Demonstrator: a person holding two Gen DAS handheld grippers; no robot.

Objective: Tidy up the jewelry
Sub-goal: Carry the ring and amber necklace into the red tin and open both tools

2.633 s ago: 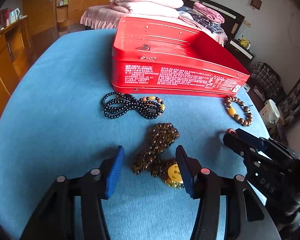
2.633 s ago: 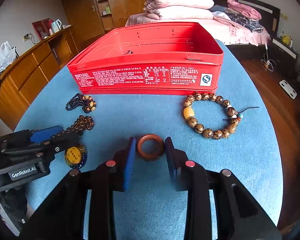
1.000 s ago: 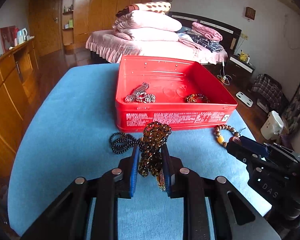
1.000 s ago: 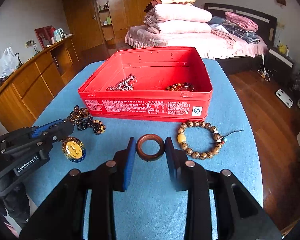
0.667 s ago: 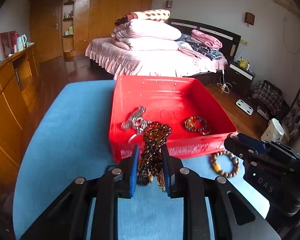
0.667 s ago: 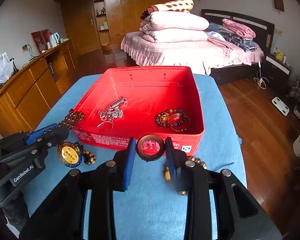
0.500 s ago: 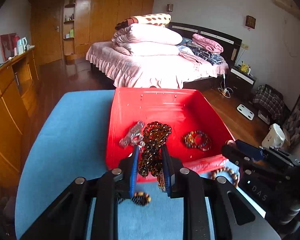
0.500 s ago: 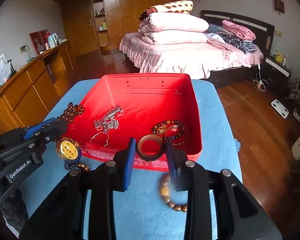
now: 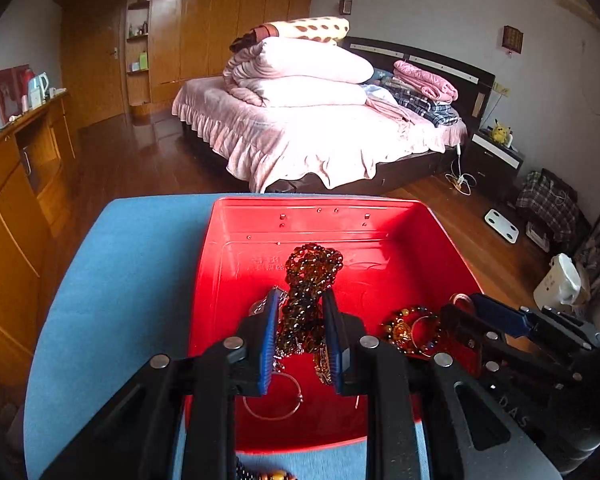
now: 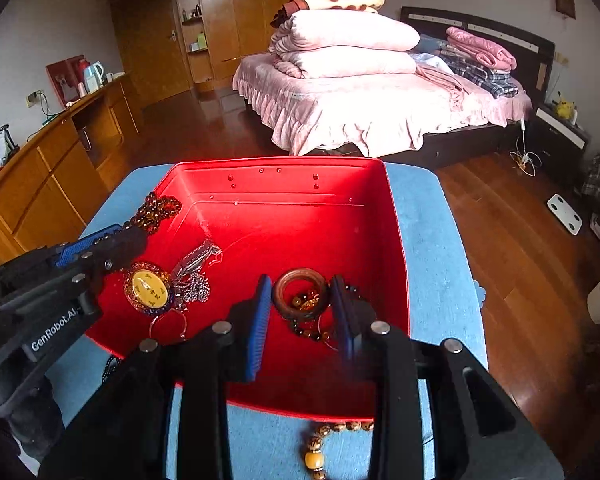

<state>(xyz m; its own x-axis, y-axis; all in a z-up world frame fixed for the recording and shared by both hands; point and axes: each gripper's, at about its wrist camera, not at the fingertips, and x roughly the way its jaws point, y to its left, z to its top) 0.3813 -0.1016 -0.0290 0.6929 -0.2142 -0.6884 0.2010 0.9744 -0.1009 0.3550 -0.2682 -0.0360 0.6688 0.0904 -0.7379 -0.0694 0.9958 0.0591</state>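
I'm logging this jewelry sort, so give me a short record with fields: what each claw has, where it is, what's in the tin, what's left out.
left claw: shut on dark amber bead necklace, over the open red metal tin
right claw: brown wooden ring between its fingers, grip unclear, over the tin
in tin: silver chain pile, beaded bracelet, thin wire hoop
left out: wooden bead bracelet on blue table cloth

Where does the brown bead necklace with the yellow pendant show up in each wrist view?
Left wrist: necklace at centre, clamped in the left gripper over the red tin; pendant hidden.
Right wrist: far left, beads at the tin's left rim, pendant hanging below the left gripper.
Shared landmark: the tin.
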